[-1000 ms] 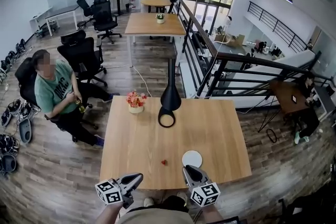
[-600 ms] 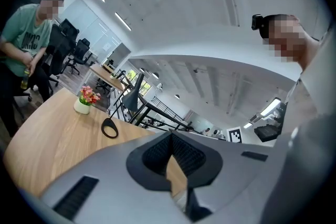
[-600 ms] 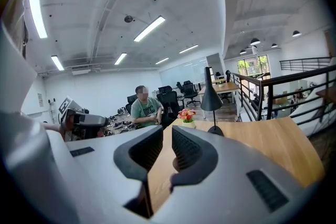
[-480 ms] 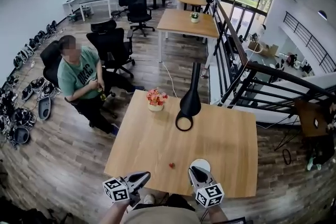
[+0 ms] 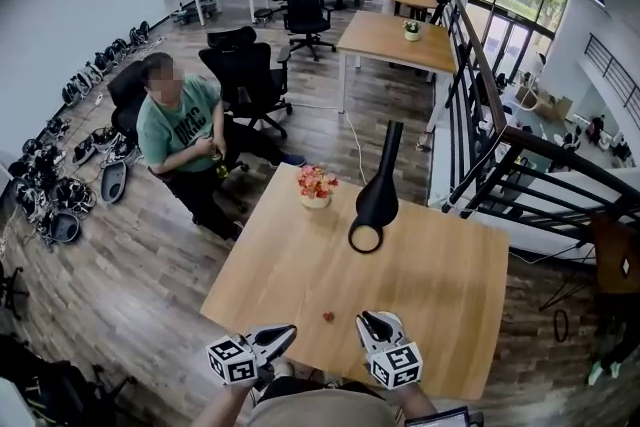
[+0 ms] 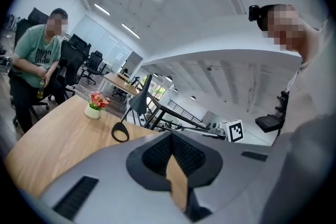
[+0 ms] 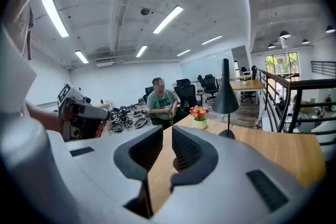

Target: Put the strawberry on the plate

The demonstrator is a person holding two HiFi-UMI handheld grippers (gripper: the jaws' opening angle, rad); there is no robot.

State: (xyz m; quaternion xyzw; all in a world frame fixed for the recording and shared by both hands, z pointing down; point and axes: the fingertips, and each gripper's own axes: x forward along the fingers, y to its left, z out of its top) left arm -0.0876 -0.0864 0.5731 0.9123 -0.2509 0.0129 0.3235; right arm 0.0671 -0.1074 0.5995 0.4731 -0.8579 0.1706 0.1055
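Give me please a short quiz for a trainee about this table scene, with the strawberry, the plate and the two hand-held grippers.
1. True or false: the strawberry lies on the bare table, not on the plate.
2. What stands between the jaws of the right hand-held gripper?
3. Which has its jaws shut? A. the left hand-held gripper; B. the right hand-held gripper; C. neither.
Key: 1 true. 2 nothing; the jaws stand apart with only the table behind the gap. 3 A.
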